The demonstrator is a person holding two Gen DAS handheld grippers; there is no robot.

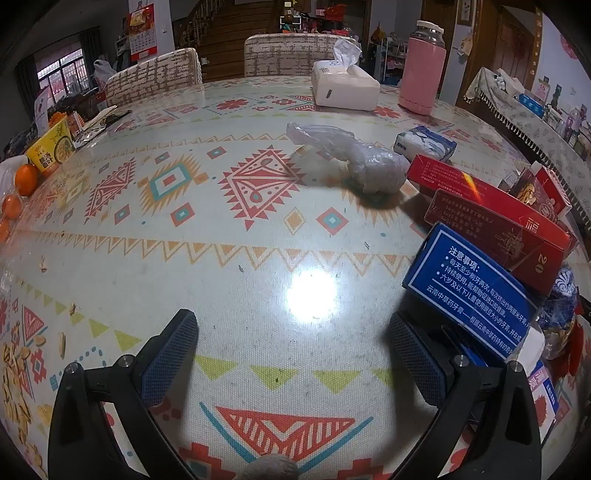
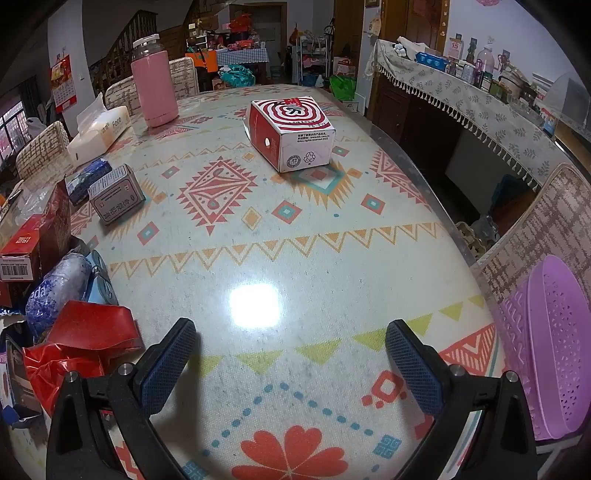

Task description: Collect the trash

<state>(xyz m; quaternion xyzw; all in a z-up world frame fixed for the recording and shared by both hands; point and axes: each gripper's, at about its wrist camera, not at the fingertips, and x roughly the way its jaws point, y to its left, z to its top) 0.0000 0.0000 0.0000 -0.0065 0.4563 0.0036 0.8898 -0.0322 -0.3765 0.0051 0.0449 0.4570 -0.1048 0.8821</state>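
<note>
Glossy patterned table (image 1: 258,258), crumpled plastic bag (image 1: 351,155)

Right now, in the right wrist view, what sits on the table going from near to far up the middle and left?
Crumpled red bag → small grey box → red and white spiral box → tissue box → pink flask.

Patterned table (image 2: 295,258) bears red-white box (image 2: 291,133), pink flask (image 2: 153,88).

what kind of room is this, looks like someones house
Most likely a home dining room: a large table under a patterned cover with upholstered chairs around it, everyday things like a tissue box and a pink flask on top, and a wooden staircase behind.
</note>
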